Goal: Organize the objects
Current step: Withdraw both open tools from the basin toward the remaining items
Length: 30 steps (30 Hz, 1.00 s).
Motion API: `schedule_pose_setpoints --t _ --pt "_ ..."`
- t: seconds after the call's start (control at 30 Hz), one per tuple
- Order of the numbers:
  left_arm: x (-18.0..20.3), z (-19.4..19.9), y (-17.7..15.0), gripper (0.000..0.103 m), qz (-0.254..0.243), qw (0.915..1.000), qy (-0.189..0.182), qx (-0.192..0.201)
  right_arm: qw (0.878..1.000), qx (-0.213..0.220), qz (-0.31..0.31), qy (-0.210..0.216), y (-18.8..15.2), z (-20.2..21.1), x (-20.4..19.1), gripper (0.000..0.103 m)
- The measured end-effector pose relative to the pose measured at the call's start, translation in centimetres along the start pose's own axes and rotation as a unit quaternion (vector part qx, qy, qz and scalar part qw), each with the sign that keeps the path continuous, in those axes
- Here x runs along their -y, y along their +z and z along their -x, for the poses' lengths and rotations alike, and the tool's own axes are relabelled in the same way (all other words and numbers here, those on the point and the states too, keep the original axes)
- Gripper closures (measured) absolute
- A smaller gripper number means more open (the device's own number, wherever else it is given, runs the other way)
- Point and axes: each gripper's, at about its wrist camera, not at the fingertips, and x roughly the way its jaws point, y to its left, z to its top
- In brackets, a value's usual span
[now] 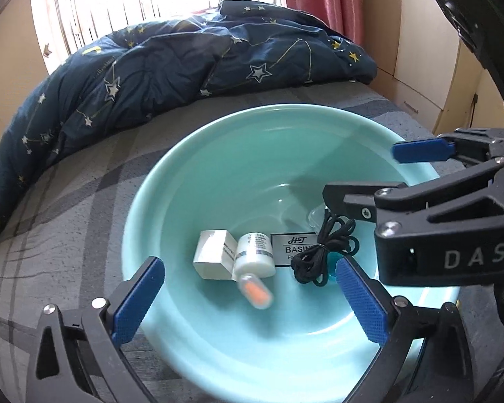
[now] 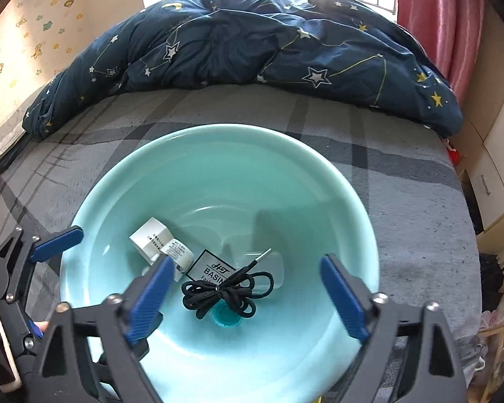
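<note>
Black cord (image 2: 226, 288), bundled and tied, lay at the bottom of the turquoise basin (image 2: 218, 154), with a white bottle (image 1: 254, 255) and a white box (image 1: 214, 254) toward nine o'clock of it. The basin sat on the grey plaid bed (image 2: 403, 181). Both the left hand-held gripper (image 1: 252, 299) and the right hand-held gripper (image 2: 247, 297) stood wide open over the basin, gripping nothing.
</note>
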Motion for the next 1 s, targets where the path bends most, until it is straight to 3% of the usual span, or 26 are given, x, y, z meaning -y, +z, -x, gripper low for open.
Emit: schedule_pose_setpoints --t 0.1,0.47,1.0 --pt "-0.2 0.4 -0.2 0.000 0.001 1.0000 0.007 0.001 1.000 0.006 -0.003 -0.004 0.0 0.4 0.2 0.000" --pt "-0.5 2.5 -0.9 0.000 0.011 0.9999 0.009 0.004 1.000 0.014 -0.004 -0.004 -1.0 2.5 0.3 0.000" --pt "-0.1 7.6 -4.2 0.000 0.024 0.9992 0.016 0.026 0.999 0.037 0.000 -0.003 -5.0 8.3 0.7 0.000"
